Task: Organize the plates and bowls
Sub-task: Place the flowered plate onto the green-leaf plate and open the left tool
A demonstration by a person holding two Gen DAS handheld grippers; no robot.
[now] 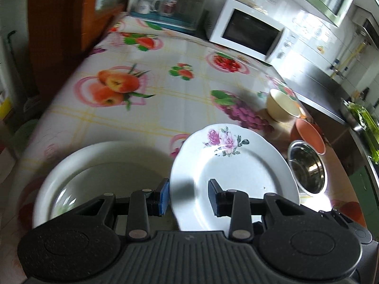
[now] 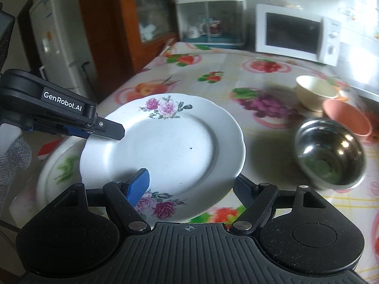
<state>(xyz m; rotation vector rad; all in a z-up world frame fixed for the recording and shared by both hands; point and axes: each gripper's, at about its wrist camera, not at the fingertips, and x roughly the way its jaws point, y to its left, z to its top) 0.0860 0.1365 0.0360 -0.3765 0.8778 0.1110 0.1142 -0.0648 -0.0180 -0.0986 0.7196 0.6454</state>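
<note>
A white plate with pink roses (image 1: pixel 232 172) (image 2: pixel 165 146) hangs tilted above the table, held from two sides. My left gripper (image 1: pixel 189 195) (image 2: pixel 104 135) is shut on its left rim, one finger on top and one below. My right gripper (image 2: pixel 191 187) takes the near rim: the blue pad lies on the plate's face and the right finger goes under the edge. Below and to the left sits a larger white dish with a green pattern (image 1: pixel 94 172) (image 2: pixel 59 165). A steel bowl (image 1: pixel 308 168) (image 2: pixel 331 151), an orange bowl (image 1: pixel 310 137) (image 2: pixel 345 118) and a cream bowl (image 1: pixel 281 106) (image 2: pixel 312 92) stand to the right.
The table wears a fruit-print cloth (image 1: pixel 165 108). A white microwave (image 1: pixel 246 33) (image 2: pixel 296 33) and a clear cabinet of cups (image 1: pixel 165 2) (image 2: pixel 210 19) stand at the far edge. A brown cupboard rises at the left. A gloved hand (image 2: pixel 14 156) shows at the left edge.
</note>
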